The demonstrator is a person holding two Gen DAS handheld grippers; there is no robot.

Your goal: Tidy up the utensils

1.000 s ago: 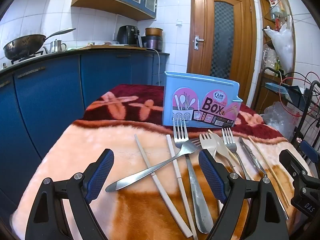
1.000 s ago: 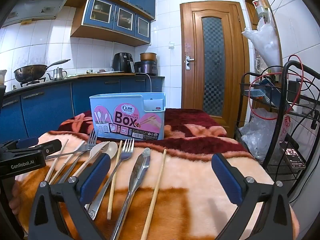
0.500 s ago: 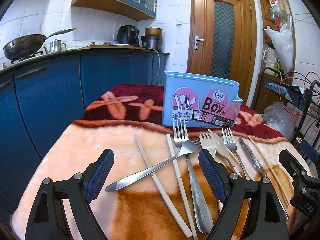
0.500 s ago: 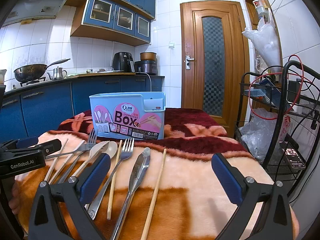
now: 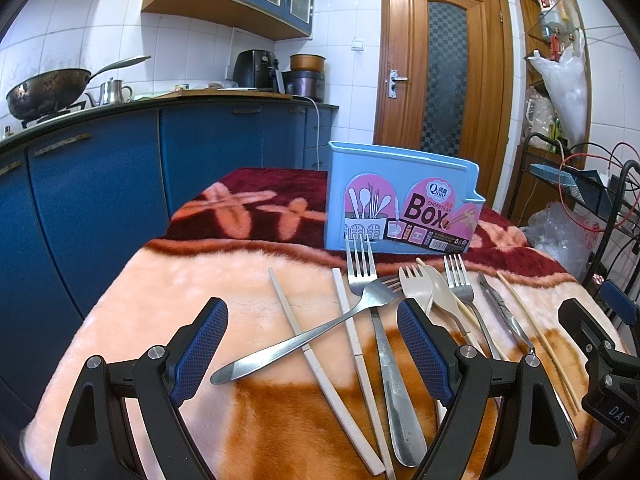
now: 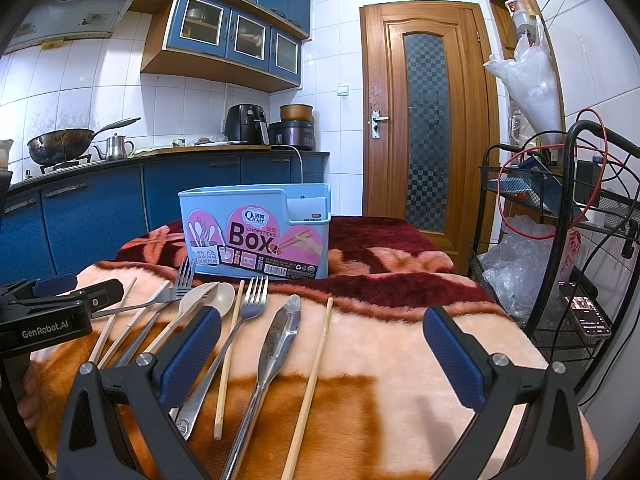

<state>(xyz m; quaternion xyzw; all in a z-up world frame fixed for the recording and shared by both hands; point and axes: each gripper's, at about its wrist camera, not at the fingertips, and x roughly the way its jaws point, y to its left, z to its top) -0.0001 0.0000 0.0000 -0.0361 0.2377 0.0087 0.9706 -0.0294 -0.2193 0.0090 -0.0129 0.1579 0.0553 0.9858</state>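
Note:
A light blue utensil box (image 5: 400,204) with a pink label stands on the blanket-covered table; it also shows in the right wrist view (image 6: 256,232). In front of it lie several utensils: steel forks (image 5: 362,268), a crossed steel fork (image 5: 304,340), pale chopsticks (image 5: 312,356), a beige spork (image 5: 416,288), a beige spoon (image 6: 224,300), a steel knife (image 6: 280,336) and wooden chopsticks (image 6: 314,376). My left gripper (image 5: 312,344) is open and empty above the crossed fork. My right gripper (image 6: 320,352) is open and empty above the knife and wooden chopstick.
The table carries a peach, orange and maroon fleece blanket (image 6: 400,344). Blue kitchen cabinets (image 5: 100,200) stand to the left. A black wire rack (image 6: 568,240) with bags and cables stands at the right. A wooden door (image 6: 428,128) is behind.

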